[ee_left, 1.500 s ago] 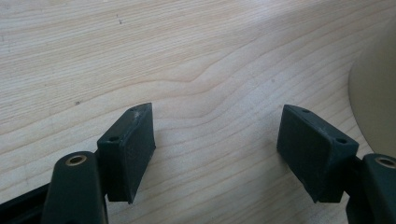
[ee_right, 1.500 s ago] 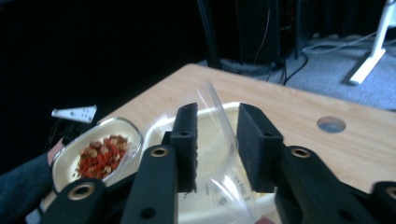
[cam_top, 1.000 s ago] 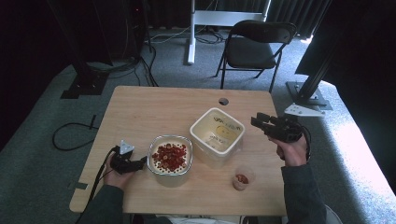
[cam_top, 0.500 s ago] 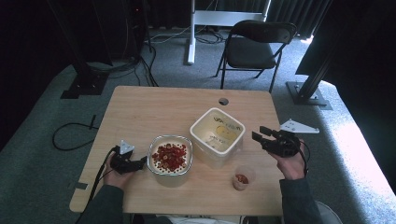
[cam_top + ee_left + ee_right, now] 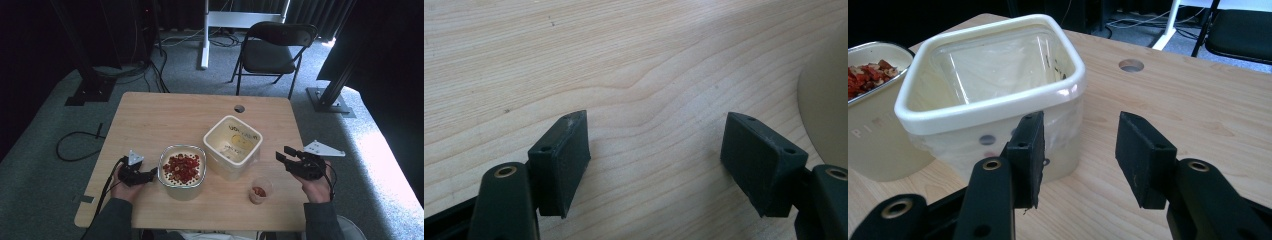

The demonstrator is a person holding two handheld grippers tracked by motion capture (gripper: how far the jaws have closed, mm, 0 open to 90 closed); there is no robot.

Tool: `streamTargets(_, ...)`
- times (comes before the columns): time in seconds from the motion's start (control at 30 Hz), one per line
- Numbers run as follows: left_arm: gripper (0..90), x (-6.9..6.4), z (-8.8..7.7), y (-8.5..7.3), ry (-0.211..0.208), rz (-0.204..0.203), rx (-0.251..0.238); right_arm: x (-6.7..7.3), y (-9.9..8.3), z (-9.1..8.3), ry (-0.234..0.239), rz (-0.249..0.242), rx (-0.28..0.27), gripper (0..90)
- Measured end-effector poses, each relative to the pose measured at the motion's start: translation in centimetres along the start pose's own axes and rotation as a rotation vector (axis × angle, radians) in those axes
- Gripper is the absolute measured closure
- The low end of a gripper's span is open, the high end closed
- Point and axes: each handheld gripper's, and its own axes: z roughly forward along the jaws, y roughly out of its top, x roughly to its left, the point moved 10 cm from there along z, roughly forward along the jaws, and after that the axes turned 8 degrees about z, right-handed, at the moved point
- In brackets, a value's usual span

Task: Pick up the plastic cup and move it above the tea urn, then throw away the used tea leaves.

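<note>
A cream tin [image 5: 181, 186] of red and brown bits sits at the table's front left. My left gripper [image 5: 153, 174] lies just left of it, open, with bare wood between its jaws [image 5: 656, 130]; the tin's wall [image 5: 826, 95] curves in at the right. An empty white square tub [image 5: 232, 145] stands mid-table. My right gripper [image 5: 281, 156] hovers to its right, open and pointing at the tub [image 5: 993, 90]. Its jaws have just closed a little around nothing [image 5: 1080, 125]. A small clear cup [image 5: 260, 190] with a few red bits stands in front of the tub.
A round cable hole [image 5: 239, 108] is in the wooden table [image 5: 165, 120] behind the tub. A black folding chair [image 5: 272, 52] and a white desk leg [image 5: 205, 35] stand on the grey carpet beyond. Cables [image 5: 75, 145] trail on the floor at left.
My right gripper has sunk from above the tub's right rim to low beside the tub, nearer the person. The left gripper, tin, tub and cup have stayed put.
</note>
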Motion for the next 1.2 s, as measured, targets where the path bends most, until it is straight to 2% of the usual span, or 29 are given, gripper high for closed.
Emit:
streamTargets(0.47, 28.3, 0.0, 0.0, 0.0, 0.000, 0.000, 0.000, -0.4, -0.7, -0.2, -0.020, -0.003, 0.001, 54.5)
streamTargets(0.6, 28.4, 0.0, 0.0, 0.0, 0.000, 0.000, -0.001, -0.7, -1.5, -0.1, -0.040, -0.004, 0.011, 54.6)
streamTargets(0.73, 28.5, 0.0, -0.1, 0.0, 0.000, 0.000, 0.004, -1.1, -2.5, -0.1, -0.066, -0.012, 0.026, 54.5)
streamTargets(0.93, 33.9, -0.1, -0.3, -0.1, -0.003, 0.000, 0.018, -1.5, -4.7, -0.1, -0.082, -0.005, 0.056, 54.6)
streamTargets(1.03, 36.9, 0.1, -0.6, -0.1, 0.037, 0.009, 0.026, -1.7, -5.8, -0.2, -0.089, 0.004, 0.070, 55.1)
streamTargets(1.2, 38.3, -0.1, -1.9, 0.4, 0.045, -0.002, -0.012, -1.8, -7.4, -0.2, -0.086, 0.020, 0.090, 56.6)
